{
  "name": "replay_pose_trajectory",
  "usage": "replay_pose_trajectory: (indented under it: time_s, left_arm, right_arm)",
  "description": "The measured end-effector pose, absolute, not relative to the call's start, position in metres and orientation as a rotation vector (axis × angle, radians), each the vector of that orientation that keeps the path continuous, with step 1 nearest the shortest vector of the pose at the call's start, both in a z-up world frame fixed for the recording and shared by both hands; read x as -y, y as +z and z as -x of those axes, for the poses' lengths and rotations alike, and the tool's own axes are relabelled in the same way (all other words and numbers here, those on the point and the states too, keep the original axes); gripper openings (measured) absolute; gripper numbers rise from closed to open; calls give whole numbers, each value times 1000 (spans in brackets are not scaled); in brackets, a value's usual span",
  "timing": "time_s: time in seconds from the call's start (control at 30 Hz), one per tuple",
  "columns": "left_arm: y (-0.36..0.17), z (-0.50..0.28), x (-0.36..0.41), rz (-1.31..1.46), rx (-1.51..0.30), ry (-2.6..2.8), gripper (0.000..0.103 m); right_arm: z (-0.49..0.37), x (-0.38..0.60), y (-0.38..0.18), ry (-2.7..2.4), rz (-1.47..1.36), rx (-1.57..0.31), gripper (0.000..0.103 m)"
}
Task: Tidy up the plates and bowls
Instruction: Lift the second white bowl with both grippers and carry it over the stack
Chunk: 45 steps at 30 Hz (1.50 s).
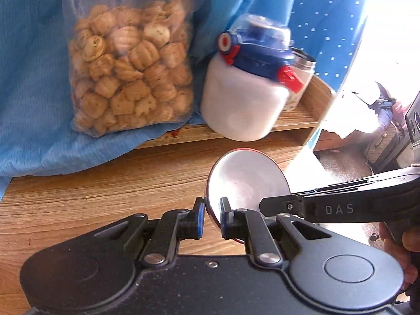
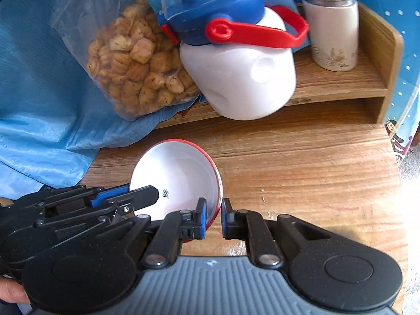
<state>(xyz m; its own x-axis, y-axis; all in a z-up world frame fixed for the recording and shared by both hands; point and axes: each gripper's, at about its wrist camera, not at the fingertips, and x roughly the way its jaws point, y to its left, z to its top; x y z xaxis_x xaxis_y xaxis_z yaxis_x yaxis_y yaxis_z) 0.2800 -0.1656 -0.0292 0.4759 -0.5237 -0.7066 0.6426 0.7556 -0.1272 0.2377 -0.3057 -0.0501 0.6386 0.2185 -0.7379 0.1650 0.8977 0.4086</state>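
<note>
Left wrist view: the left gripper (image 1: 212,218) has its jaws narrowed on the near rim of a white bowl (image 1: 246,181) with a red outside, held tilted above the wooden surface (image 1: 105,183). The right gripper (image 1: 265,206) reaches in from the right to the bowl's rim. Behind stand a bag of biscuits (image 1: 131,63) and a white bottle (image 1: 244,92).

Right wrist view: the right gripper (image 2: 213,218) pinches the bowl (image 2: 181,176) at its right rim. The left gripper (image 2: 147,194) grips the left rim. A flask (image 2: 330,26) stands on a shelf (image 2: 341,84).
</note>
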Motion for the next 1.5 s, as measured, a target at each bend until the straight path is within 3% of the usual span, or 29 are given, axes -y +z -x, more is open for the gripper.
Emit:
replay_pose_trajectory:
  time_s: [0.77, 1.5]
  left_arm:
    - [-20, -222, 171, -196, -798, -745, 12]
    - [-43, -191, 171, -202, -925, -721, 12]
  right_arm:
    - [-178, 319, -46, 58, -481, -876, 12]
    - [-150, 322, -57, 114, -473, -971, 13]
